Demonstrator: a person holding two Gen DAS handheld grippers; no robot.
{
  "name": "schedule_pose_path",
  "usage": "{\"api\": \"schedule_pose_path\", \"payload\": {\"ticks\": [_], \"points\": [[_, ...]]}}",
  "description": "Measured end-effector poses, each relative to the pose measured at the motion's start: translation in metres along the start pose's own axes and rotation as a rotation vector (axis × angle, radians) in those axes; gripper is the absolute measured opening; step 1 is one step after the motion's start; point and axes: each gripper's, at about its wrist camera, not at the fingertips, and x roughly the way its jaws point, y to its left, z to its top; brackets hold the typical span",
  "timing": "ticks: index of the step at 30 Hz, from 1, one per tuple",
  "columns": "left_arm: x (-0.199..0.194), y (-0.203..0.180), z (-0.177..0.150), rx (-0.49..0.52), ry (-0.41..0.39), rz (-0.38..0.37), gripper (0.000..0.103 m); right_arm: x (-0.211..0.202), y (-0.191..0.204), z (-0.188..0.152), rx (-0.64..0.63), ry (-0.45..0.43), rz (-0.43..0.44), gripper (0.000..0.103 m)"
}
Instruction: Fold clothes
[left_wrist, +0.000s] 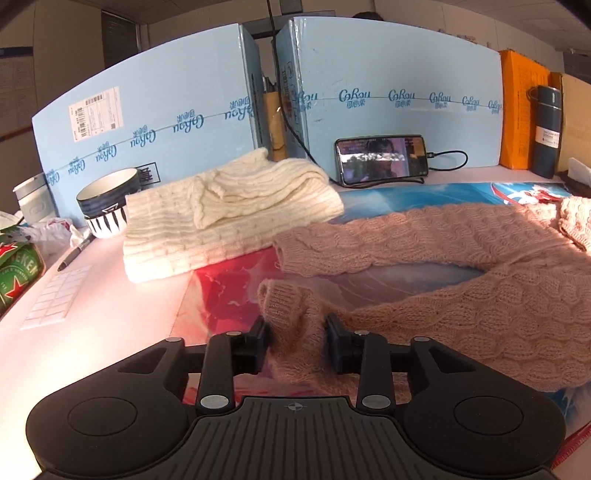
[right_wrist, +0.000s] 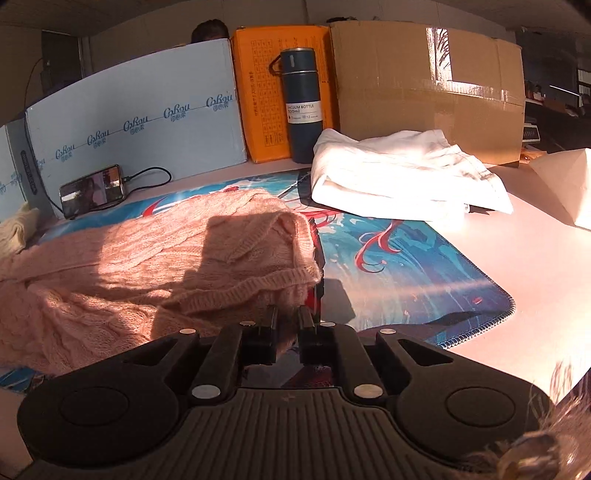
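A pink cable-knit sweater (left_wrist: 461, 291) lies on the printed desk mat (left_wrist: 221, 295). My left gripper (left_wrist: 295, 326) is open, its jaws on either side of the near sleeve cuff (left_wrist: 284, 306). The other sleeve (left_wrist: 369, 240) stretches across behind it. In the right wrist view the sweater (right_wrist: 147, 258) lies partly folded over itself. My right gripper (right_wrist: 287, 317) is shut on the sweater's ribbed hem edge (right_wrist: 258, 288).
A folded cream knit sweater (left_wrist: 229, 218) lies behind left, next to a bowl (left_wrist: 107, 203), a pen (left_wrist: 75, 251) and a green can (left_wrist: 18, 273). A phone (left_wrist: 382, 158), blue boxes (left_wrist: 388, 92) and a flask (right_wrist: 301, 107) stand at the back. A folded white garment (right_wrist: 399, 173) lies right.
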Motion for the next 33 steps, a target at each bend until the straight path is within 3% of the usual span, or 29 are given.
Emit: {"api": "schedule_pose_path", "payload": {"ticks": [1,2,4,6,10,14,17,19,20,21,26,29,33], "points": [[-0.002,-0.001,0.002,-0.013,-0.012,0.052,0.070,-0.003,-0.002,0.004,0.015,-0.025,-0.041,0.035],[-0.004,-0.002,0.005,-0.027,-0.025,0.100,0.082,-0.007,-0.004,0.010,0.025,-0.062,-0.082,0.040],[-0.017,-0.007,0.013,-0.049,-0.095,0.101,0.084,-0.016,-0.006,0.020,0.024,-0.132,-0.095,0.047],[-0.030,-0.017,0.019,-0.071,-0.158,-0.031,0.085,-0.023,0.000,0.027,0.009,-0.182,-0.030,0.055],[-0.040,-0.064,0.020,-0.025,-0.181,-0.334,0.088,-0.019,0.032,0.029,-0.062,-0.168,0.258,0.065],[-0.044,-0.111,0.009,0.091,-0.131,-0.494,0.088,-0.003,0.083,0.019,-0.152,-0.070,0.474,0.065],[-0.036,-0.129,-0.004,0.159,-0.054,-0.494,0.088,0.009,0.113,0.012,-0.221,-0.012,0.533,0.063],[-0.031,-0.134,-0.012,0.195,-0.022,-0.470,0.088,0.022,0.123,0.008,-0.236,0.038,0.521,0.051],[-0.031,-0.132,-0.013,0.177,-0.024,-0.476,0.089,0.028,0.128,0.006,-0.244,0.064,0.515,0.026],[-0.030,-0.131,-0.013,0.165,-0.017,-0.481,0.089,0.034,0.129,0.006,-0.235,0.076,0.517,0.011],[-0.029,-0.130,-0.014,0.165,-0.021,-0.483,0.091,0.041,0.120,0.032,-0.087,0.027,0.598,0.007],[-0.030,-0.129,-0.014,0.162,-0.025,-0.486,0.091,0.053,0.129,0.041,-0.102,0.048,0.606,0.007],[-0.029,-0.127,-0.014,0.154,-0.030,-0.493,0.091,0.071,0.144,0.026,-0.193,0.125,0.528,0.011]]}}
